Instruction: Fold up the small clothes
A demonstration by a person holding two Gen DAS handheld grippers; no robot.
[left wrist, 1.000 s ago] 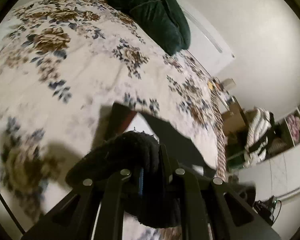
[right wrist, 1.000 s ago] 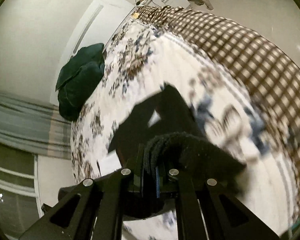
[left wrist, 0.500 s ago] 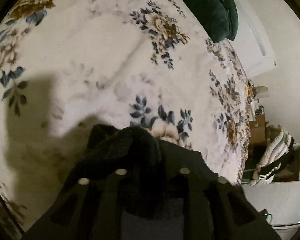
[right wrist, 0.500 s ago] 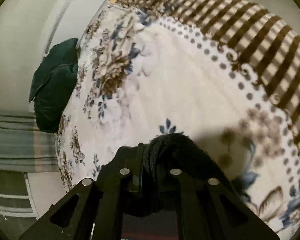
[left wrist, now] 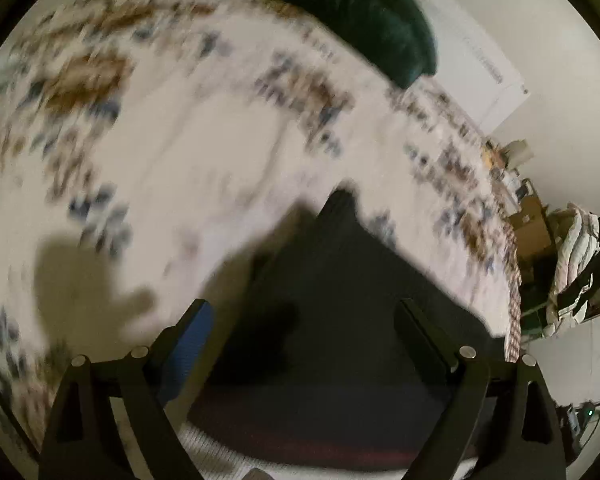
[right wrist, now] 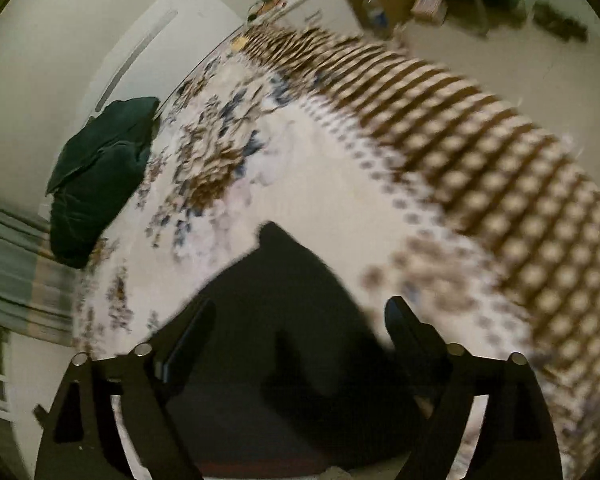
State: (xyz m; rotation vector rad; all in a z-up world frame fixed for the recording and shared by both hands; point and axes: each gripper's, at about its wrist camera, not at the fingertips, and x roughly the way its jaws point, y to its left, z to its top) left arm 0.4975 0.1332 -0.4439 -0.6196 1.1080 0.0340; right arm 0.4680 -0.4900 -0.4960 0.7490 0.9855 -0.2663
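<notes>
A small black garment (left wrist: 340, 312) lies flat on the floral bedspread (left wrist: 188, 152), just below and between the fingers in both views; it also shows in the right wrist view (right wrist: 284, 320). My left gripper (left wrist: 304, 316) is open and empty above the garment. My right gripper (right wrist: 300, 316) is open and empty above the same garment. Both views are blurred by motion.
A dark green pillow (left wrist: 364, 16) lies at the head of the bed and shows in the right wrist view (right wrist: 96, 176). A brown checked blanket border (right wrist: 480, 152) runs along the bed's edge. Furniture and piled clothes (left wrist: 576, 264) stand beyond the bed.
Both grippers were shut on the black garment and lowered it to the bed. Now both have opened, let it go, and drawn back above it.
</notes>
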